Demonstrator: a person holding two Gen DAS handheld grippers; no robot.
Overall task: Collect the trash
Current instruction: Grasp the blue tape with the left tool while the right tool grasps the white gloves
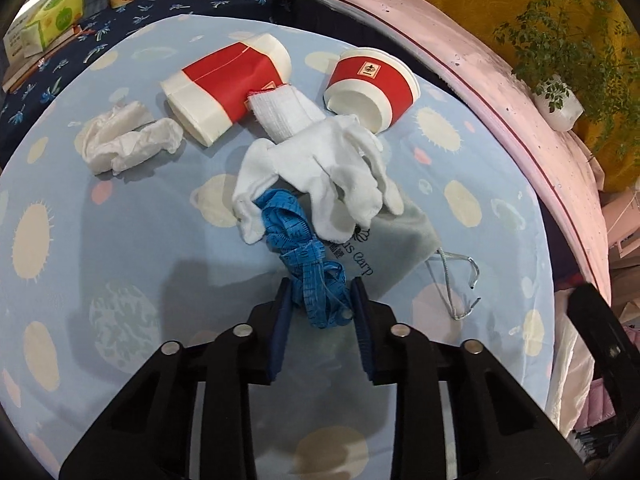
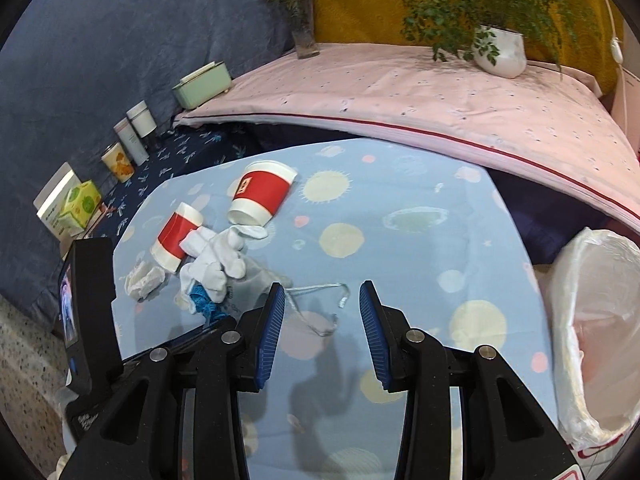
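Observation:
On a light blue patterned cloth (image 1: 120, 240) lie two red and white paper cups on their sides (image 1: 228, 88) (image 1: 372, 88), a crumpled white tissue (image 1: 128, 140), a white glove (image 1: 320, 168), a grey drawstring pouch (image 1: 392, 236) and a bunched blue measuring tape (image 1: 304, 264). My left gripper (image 1: 320, 292) has its jaws around the near end of the tape, still slightly apart. My right gripper (image 2: 322, 300) is open and empty above the cloth, near the pouch's cord (image 2: 320, 308). The cups (image 2: 264, 196) (image 2: 176, 236) lie to its left.
A bin lined with a white plastic bag (image 2: 600, 320) stands at the right edge of the cloth. A pink covered surface (image 2: 400, 92) with a potted plant (image 2: 500, 48) lies behind. Cups, tubes and a tissue box (image 2: 80, 204) line the far left.

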